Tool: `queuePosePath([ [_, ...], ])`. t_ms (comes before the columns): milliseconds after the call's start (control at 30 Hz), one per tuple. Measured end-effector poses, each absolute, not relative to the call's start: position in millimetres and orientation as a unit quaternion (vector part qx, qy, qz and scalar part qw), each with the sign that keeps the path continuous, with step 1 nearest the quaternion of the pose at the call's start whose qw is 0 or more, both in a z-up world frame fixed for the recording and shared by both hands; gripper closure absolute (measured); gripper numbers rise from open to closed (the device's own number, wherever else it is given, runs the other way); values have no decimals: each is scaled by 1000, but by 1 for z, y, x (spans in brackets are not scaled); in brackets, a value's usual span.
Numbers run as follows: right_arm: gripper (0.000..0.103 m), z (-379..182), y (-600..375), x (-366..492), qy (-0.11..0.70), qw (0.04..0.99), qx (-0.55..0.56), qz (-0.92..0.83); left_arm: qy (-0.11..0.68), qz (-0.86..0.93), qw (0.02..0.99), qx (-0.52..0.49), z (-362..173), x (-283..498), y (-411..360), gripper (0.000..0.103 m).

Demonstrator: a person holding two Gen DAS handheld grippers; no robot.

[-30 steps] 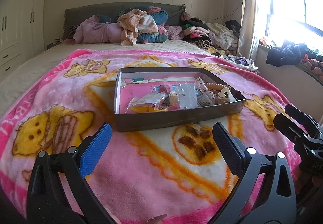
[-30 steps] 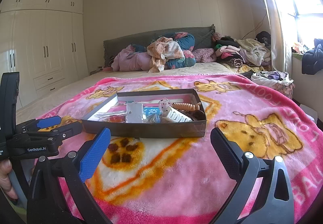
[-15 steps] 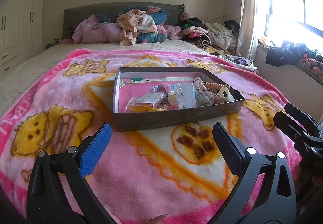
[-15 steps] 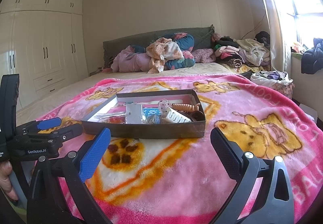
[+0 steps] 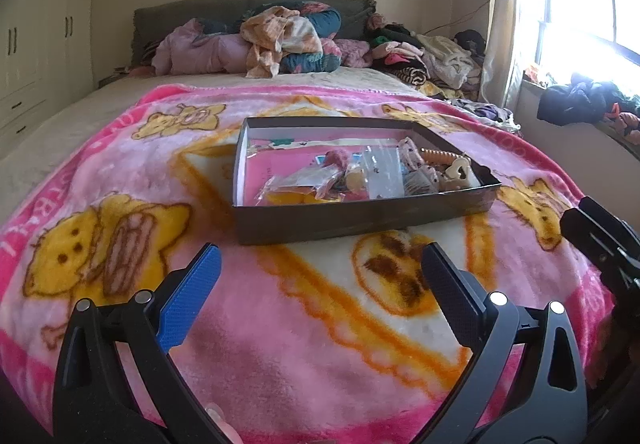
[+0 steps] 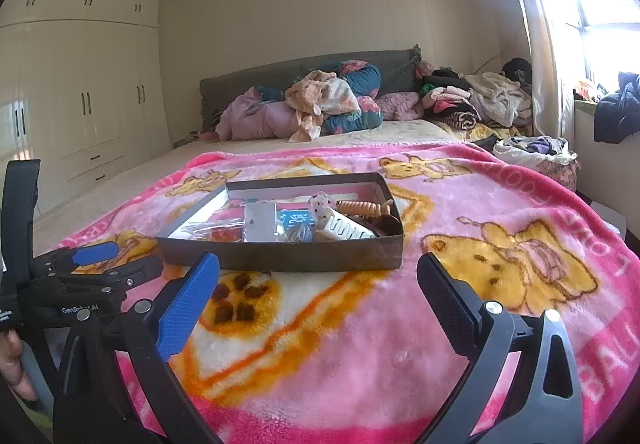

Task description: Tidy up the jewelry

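The left claw [image 5: 320, 268] hovers low over the pink blanket [image 5: 280, 344], fingers spread and empty. The jewelry box [image 5: 360, 220] lies just beyond it, farther up the bed. The right claw [image 6: 318, 276], equally spread, faces the box from the near right.

A shallow dark cardboard box [image 5: 360, 216] sits on a pink fleece blanket [image 5: 304, 344] printed with yellow cartoon bears, spread across a bed. Inside the box lie clear plastic packets [image 5: 312, 184], a coiled orange hair tie [image 5: 444, 155] and a cream heart-shaped clip [image 5: 460, 172], crowded toward its right half over a pink lining. The left gripper [image 5: 320, 284] hovers above the blanket just short of the box, its blue-padded and black fingers spread wide with nothing between them. The right gripper [image 5: 600, 240] pokes in at the right edge. Heaped clothes [image 5: 288, 40] line the grey headboard; a bright window [image 5: 580, 4] glares at right.
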State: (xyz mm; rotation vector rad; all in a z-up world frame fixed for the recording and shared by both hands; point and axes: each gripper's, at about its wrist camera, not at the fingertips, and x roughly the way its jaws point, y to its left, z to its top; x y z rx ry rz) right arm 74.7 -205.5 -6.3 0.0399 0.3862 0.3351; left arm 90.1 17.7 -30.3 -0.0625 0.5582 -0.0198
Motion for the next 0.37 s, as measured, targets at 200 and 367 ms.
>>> queuePosePath([
  [200,6,-5,-217,91,211,965,46,148,288,17,956,-51,-32,103,41,12],
  [367,6,-12,-239,139,283,954,49,92,317,81,942,-80,-38,136,92,12],
])
